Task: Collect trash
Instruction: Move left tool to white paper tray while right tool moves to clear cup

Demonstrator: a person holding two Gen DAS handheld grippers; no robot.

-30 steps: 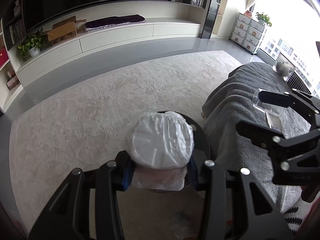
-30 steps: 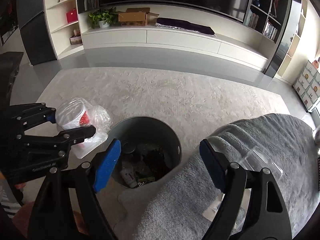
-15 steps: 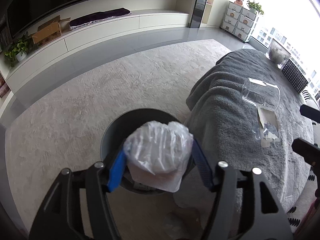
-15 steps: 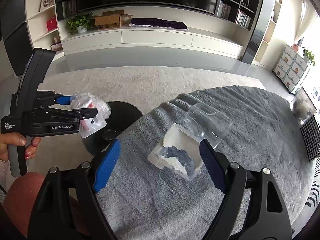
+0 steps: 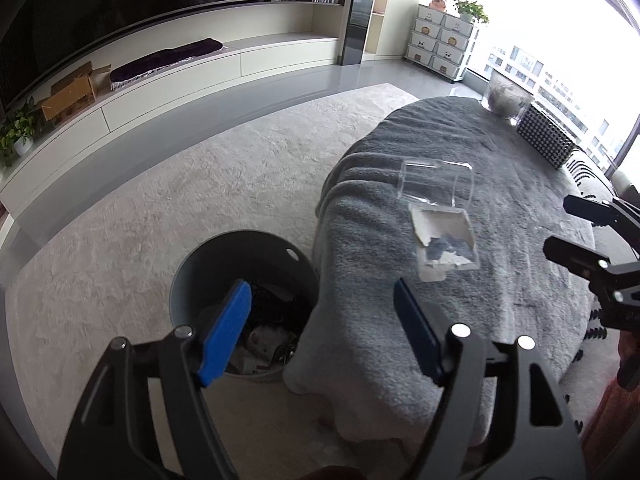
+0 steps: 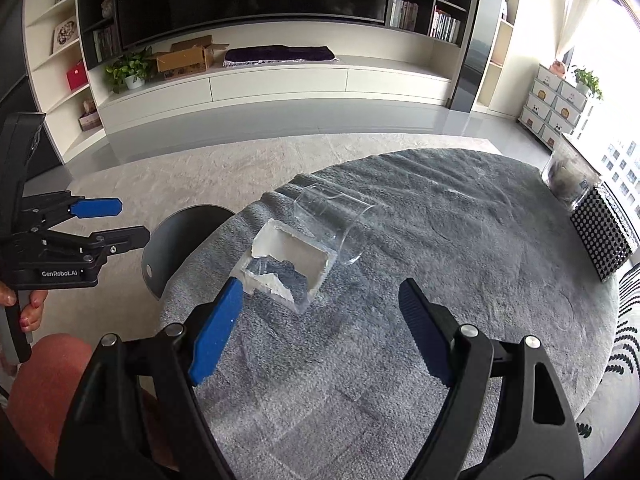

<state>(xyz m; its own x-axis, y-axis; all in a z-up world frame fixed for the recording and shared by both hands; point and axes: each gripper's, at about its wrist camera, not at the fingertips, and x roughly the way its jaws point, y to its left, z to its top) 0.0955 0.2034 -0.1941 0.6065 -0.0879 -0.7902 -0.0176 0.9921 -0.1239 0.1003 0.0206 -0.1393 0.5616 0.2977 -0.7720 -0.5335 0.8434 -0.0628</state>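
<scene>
My left gripper (image 5: 322,334) is open and empty above the grey trash bin (image 5: 208,258) on the carpet; several pieces of rubbish lie inside it. A clear plastic container with a torn white label (image 5: 442,242) and a clear plastic cup (image 5: 436,182) on its side lie on the grey blanket-covered table (image 5: 520,184). My right gripper (image 6: 320,330) is open and empty, hovering over the table just short of the torn container (image 6: 286,270) and cup (image 6: 332,224). The left gripper (image 6: 114,222) and bin (image 6: 176,252) show at the left of the right wrist view.
A glass jar (image 5: 506,98) and a black dotted box (image 5: 546,140) stand at the table's far edge. A pale carpet (image 5: 200,176) surrounds the table. A long white TV cabinet (image 6: 280,80) lines the far wall, with a cardboard box (image 6: 186,58) and plant (image 6: 130,70).
The left gripper opened and let go of the plastic-wrapped cup, which is gone from its fingers. The right gripper moved from the bin to over the table, toward the torn container.
</scene>
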